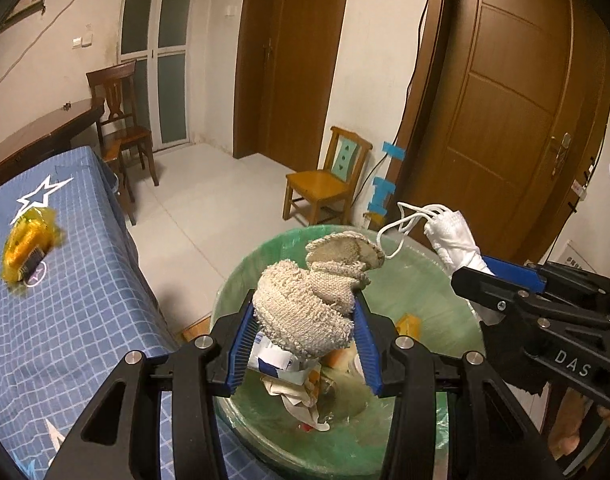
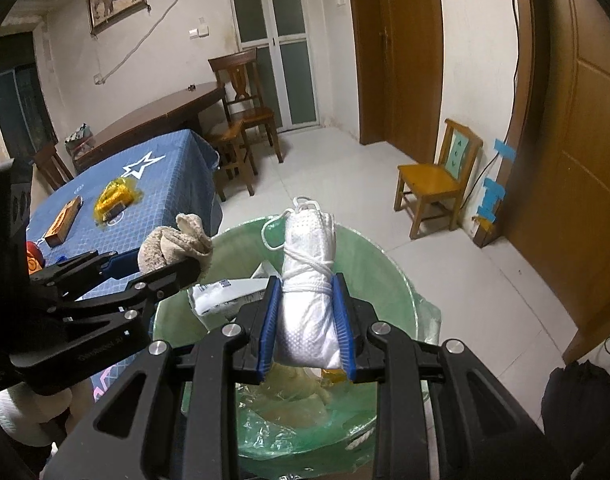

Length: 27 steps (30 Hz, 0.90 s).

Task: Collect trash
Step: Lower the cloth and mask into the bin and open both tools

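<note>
My left gripper (image 1: 305, 320) is shut on a crumpled beige rag (image 1: 305, 300), held over the mouth of a bin lined with a green bag (image 1: 233, 292). My right gripper (image 2: 307, 304) is shut on a rolled white face mask (image 2: 309, 280) bound with its own ear loops, also above the bin (image 2: 389, 276). Each wrist view shows the other hand: the mask (image 1: 453, 236) at the right, the rag (image 2: 173, 244) at the left. Paper scraps and wrappers (image 1: 293, 384) lie inside the bin. A yellow wrapper (image 1: 27, 244) rests on the blue tablecloth.
The blue-clothed table (image 1: 65, 320) stands right beside the bin, with a brown box (image 2: 63, 222) and the yellow wrapper (image 2: 115, 198) on it. A small wooden chair (image 1: 325, 184) stands by the wall, a darker chair (image 1: 123, 128) behind the table. Wooden doors (image 1: 505, 100) are at the right.
</note>
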Each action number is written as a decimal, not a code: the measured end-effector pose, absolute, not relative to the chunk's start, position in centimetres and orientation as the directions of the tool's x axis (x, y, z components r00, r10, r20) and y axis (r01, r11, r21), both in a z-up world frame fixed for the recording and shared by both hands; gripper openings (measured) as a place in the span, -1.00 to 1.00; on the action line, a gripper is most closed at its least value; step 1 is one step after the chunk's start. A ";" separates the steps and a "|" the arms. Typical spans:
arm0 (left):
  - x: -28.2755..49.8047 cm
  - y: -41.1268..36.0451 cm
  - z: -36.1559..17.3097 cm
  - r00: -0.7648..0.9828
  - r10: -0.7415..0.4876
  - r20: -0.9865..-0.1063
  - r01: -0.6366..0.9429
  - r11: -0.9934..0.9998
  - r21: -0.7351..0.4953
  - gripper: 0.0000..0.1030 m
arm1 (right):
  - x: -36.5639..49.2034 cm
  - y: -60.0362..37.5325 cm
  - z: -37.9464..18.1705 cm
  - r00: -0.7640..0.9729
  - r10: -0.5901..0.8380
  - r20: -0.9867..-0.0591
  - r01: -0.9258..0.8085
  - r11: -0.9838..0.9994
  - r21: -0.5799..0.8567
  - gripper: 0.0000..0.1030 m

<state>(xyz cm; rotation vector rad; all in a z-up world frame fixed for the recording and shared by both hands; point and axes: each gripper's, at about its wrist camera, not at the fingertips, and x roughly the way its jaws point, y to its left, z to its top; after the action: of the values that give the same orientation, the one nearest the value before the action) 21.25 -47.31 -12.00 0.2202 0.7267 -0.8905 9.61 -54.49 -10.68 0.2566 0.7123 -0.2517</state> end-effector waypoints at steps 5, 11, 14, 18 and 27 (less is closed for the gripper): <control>21.8 -47.9 -13.2 0.406 -0.613 -0.677 0.770 0.629 -0.107 -0.09 | 9.9 -55.2 -11.5 0.719 -0.124 -0.684 0.310 0.938 0.155 -0.52; 22.0 -48.3 -13.7 0.404 -0.607 -0.685 0.770 0.629 -0.103 -0.09 | 9.9 -55.7 -11.8 0.716 -0.122 -0.688 0.310 0.938 0.157 -0.52; 22.2 -48.4 -13.9 0.404 -0.605 -0.687 0.771 0.629 -0.101 -0.09 | 9.8 -55.7 -11.8 0.716 -0.121 -0.688 0.309 0.938 0.157 -0.52; 22.1 -48.4 -13.8 0.405 -0.605 -0.686 0.770 0.630 -0.101 -0.09 | 9.8 -55.6 -11.8 0.716 -0.123 -0.687 0.311 0.938 0.156 -0.52; 22.3 -48.8 -14.0 0.402 -0.603 -0.688 0.771 0.629 -0.100 -0.07 | 9.8 -55.6 -11.8 0.716 -0.123 -0.687 0.311 0.938 0.156 -0.51</control>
<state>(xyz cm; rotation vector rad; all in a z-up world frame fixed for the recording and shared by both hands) 22.34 -48.84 -14.02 0.2498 0.7562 -0.8798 9.77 -55.57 -11.77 0.2701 0.7360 -0.2432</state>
